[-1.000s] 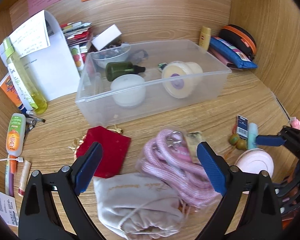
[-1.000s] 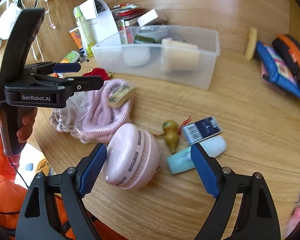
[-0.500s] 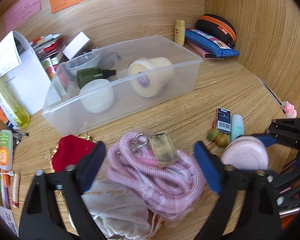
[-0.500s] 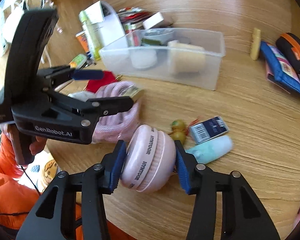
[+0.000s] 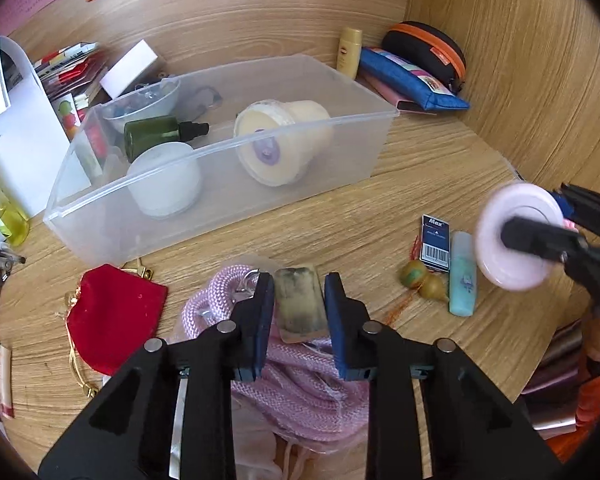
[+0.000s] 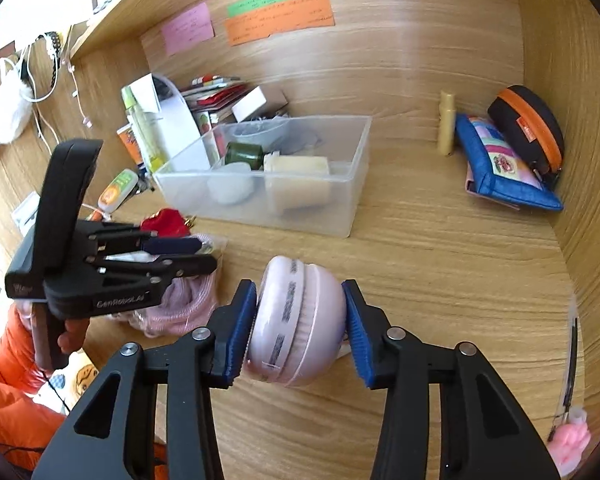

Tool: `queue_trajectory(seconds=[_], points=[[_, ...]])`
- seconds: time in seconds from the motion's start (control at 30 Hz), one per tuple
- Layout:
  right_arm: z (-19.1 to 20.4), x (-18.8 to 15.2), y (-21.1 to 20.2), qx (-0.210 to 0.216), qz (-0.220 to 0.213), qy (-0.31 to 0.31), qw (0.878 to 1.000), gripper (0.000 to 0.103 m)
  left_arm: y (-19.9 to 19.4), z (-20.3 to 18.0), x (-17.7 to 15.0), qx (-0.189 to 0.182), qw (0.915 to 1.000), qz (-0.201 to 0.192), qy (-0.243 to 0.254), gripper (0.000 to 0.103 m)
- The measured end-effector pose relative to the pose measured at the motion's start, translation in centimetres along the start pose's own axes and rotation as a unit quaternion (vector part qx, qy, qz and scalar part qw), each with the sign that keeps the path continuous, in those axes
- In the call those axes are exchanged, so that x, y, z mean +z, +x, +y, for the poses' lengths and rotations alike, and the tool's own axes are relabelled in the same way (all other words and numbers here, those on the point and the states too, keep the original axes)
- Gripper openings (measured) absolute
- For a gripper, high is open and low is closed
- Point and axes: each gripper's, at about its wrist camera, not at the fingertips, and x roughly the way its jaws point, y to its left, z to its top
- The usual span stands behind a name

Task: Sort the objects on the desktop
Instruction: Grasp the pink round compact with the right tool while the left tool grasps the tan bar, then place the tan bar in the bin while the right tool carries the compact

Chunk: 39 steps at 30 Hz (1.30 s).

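The right gripper (image 6: 300, 320) has lifted the round pink plastic case (image 6: 298, 320) off the table (image 6: 440, 260), clamped between its fingers; the left gripper's (image 5: 298, 308) fingers have closed on the pink rope bundle's tag (image 5: 300, 304) near the front edge.

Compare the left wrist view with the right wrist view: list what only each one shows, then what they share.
Only the left wrist view shows the barcode box, the mint tube and the tag clamped by the left hand-held gripper. Only the right wrist view shows the green note and the pink figurine. Both show the clear bin, the pink rope and the pink round case clamped in the right hand-held gripper.
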Motion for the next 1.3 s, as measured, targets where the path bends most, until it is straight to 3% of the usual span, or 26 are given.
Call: queue_trajectory(seconds=[0.3, 0.4, 0.53, 0.67, 0.8, 0.87, 0.93, 0.97, 1.1, 1.3], points=[[-0.7, 1.9, 0.5, 0.001, -0.021, 0.009, 1.0, 0.038, -1.6, 0.9, 0.4, 0.01, 0.9995, -0.024, -0.015, 0.025], [-0.8, 2.9, 0.8, -0.001, -0.03, 0.005, 1.0, 0.038, -2.4, 1.6, 0.8, 0.022, 0.9988, -0.038, -0.021, 0.008], [-1.0, 4.2, 0.9, 0.001, -0.044, 0.004, 0.999, 0.038, -3.1, 2.9, 1.3, 0.023, 0.9975, -0.057, -0.035, 0.008], [-0.9, 5.3, 1.1, 0.0, -0.052, 0.003, 0.999, 0.038, -2.8, 3.5, 1.2, 0.008, 0.9981, -0.049, -0.037, 0.008], [-0.8, 5.9, 1.5, -0.003, -0.055, 0.003, 0.998, 0.038, -1.8, 3.0, 1.7, 0.02, 0.9992, -0.031, -0.018, 0.009], [-1.0, 6.0, 1.8, -0.005, -0.052, 0.008, 0.999, 0.038, -0.8, 3.1, 2.2, 0.019, 0.9996, -0.014, -0.014, 0.018], [-1.2, 6.1, 2.2, -0.006, -0.048, 0.013, 0.999, 0.038, 0.7, 3.6, 2.8, 0.008, 0.9995, 0.019, -0.024, 0.041], [-1.3, 6.0, 2.3, -0.006, -0.047, 0.015, 0.999, 0.038, 1.4, 3.8, 3.0, 0.008, 0.999, 0.033, -0.028, 0.043], [-1.5, 6.0, 2.4, -0.009, -0.044, 0.018, 0.999, 0.038, 3.4, 4.8, 3.6, 0.035, 0.9966, 0.062, -0.042, 0.044], [-2.1, 6.3, 3.0, -0.01, -0.041, 0.023, 0.999, 0.038, 5.4, 4.5, 4.0, 0.02, 0.9945, 0.092, -0.045, 0.044]])
